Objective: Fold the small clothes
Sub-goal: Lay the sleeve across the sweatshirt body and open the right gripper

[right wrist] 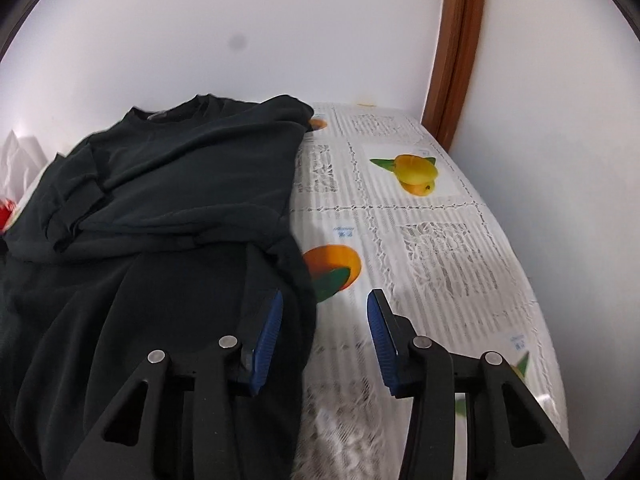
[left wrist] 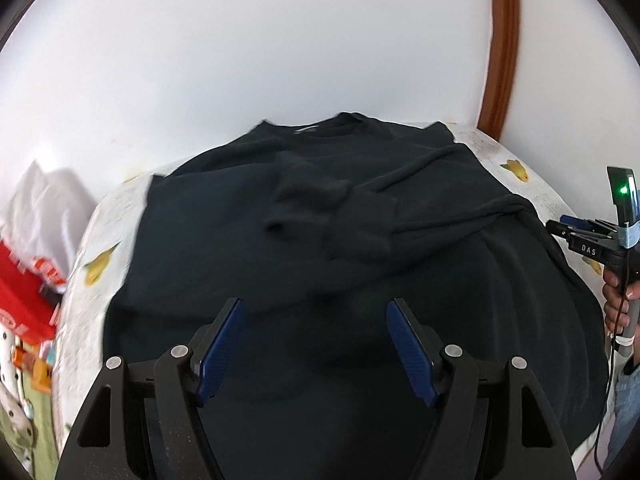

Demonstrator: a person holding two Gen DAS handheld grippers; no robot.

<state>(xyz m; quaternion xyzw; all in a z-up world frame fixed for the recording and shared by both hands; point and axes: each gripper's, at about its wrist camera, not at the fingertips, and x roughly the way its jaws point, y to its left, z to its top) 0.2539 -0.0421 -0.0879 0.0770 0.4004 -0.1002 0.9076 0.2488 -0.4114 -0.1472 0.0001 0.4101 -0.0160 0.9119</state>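
White wall and a brown door frame (right wrist: 454,60) back a table under a fruit-printed tablecloth (right wrist: 420,216), on which we see the dark long-sleeved top (left wrist: 280,216) lying flat, neckline toward the wall, both sleeves (left wrist: 320,196) already laid across the chest, presumably to narrow it for the next fold. Our left gripper (left wrist: 316,344) hovers over the lower body of the garment, fingers set wide with nothing between them. Our right gripper (right wrist: 325,340) straddles the top's right edge, fingers moderately apart and pinching no cloth; we judge it is lining up to take the hem.
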